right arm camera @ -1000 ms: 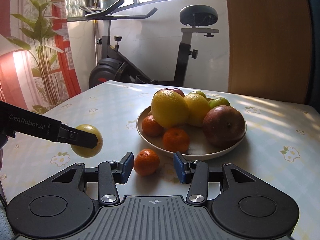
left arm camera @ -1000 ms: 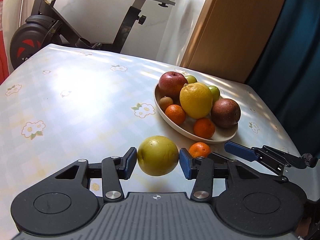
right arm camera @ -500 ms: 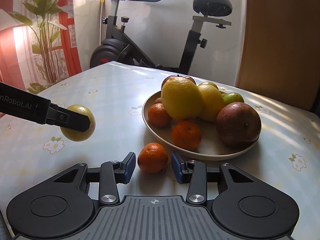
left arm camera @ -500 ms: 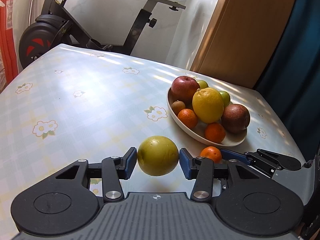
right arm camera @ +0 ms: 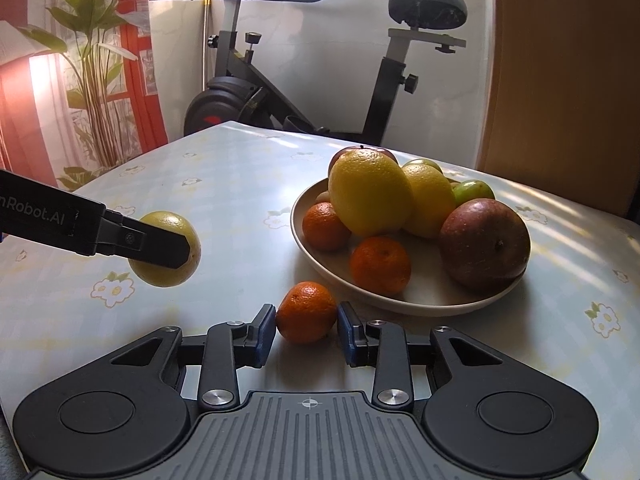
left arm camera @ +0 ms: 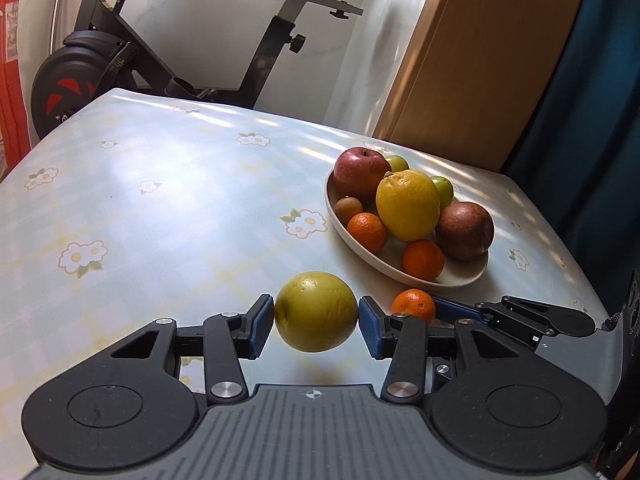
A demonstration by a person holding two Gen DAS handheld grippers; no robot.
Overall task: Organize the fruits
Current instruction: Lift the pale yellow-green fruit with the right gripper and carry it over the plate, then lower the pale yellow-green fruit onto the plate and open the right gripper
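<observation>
Behind the big yellow citrus [right arm camera: 370, 192] in the plate [right arm camera: 424, 306], only slivers of a red apple [left arm camera: 360, 172] and two small green fruits. Small brown fruit [left arm camera: 349, 210] by the plate's rim too small to name. Left tool [left arm camera: 317, 326] seen side-on from the right wrist view, its arm cut off at the frame edge and one dark finger masking part of its load. Far finger of the right tool [right arm camera: 307, 330] half hidden behind the left tool's finger in the left wrist view.

Pinched between the left tool's blue pads, clear of the surface [left arm camera: 168, 216]: a yellow-green round fruit [left arm camera: 316, 318], smooth, faintly scuffed. Resting on the surface just beside the plate: a small mandarin [right arm camera: 306, 312], bright orange, pebbled skin. Right tool closing round that mandarin, pads just at its sides; contact not clearly made out. In the plate besides: two more mandarins and a dull red-brown apple [right arm camera: 484, 248].
</observation>
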